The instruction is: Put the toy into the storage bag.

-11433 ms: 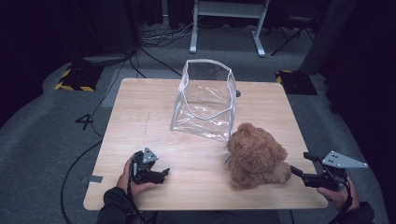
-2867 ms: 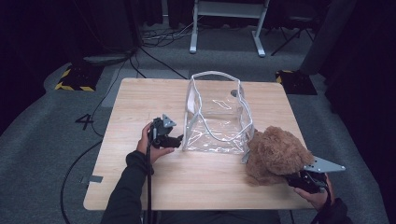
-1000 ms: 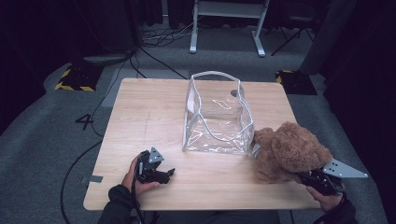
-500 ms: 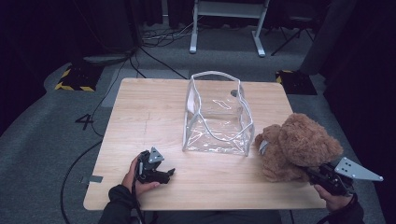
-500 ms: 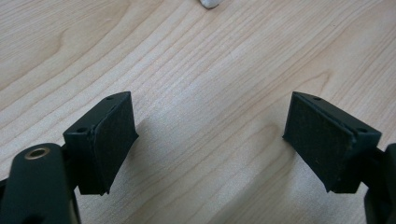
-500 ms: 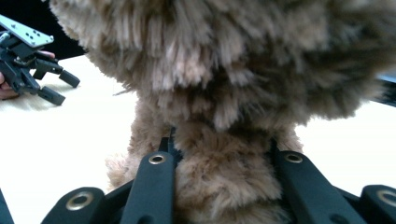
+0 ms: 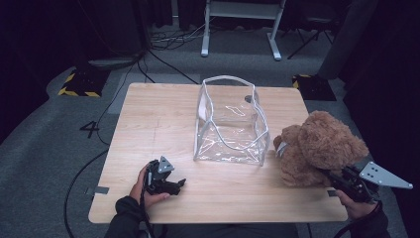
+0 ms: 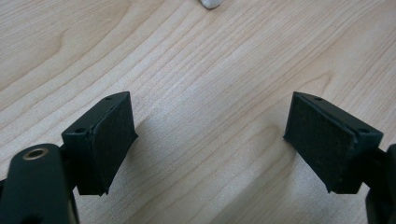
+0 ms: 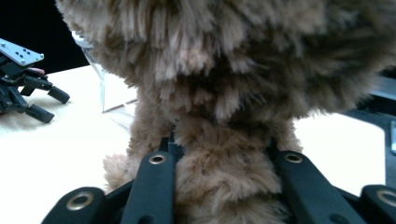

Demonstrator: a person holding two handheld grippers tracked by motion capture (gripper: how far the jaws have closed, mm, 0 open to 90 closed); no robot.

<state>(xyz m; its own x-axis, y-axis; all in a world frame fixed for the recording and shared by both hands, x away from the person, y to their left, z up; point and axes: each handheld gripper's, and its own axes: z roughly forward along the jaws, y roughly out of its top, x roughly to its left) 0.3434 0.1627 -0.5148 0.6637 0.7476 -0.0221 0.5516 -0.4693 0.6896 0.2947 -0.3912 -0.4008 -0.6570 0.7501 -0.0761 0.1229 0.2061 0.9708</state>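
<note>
At the right edge of the wooden table [image 7: 163, 114], the right gripper [image 7: 341, 181] holds a brown teddy bear [image 7: 317, 148]. Its two black jaws are pressed into the fur on both sides of the bear's lower part, and in the right gripper view the fur [image 9: 224, 154] bulges between them. The bear is near the right front corner of the table, with its head tilted to the right. I cannot tell if its bottom touches the table or is lifted a little. A small pale tag [image 7: 281, 148] is on the side of the bear that faces the bag.

The clear plastic bag [image 7: 230, 124] stands upright in the middle of the table, with its top open. It is just beside the bear, on the bear's left, but the two are not touching.

The left gripper [image 7: 171, 182] rests near the front left part of the table, in the person's left hand [image 7: 143, 186], well apart from the bag and the bear. Its jaws stand wide apart and nothing is between them; in the left gripper view there is bare wood under the pads [image 8: 112, 140].
</note>
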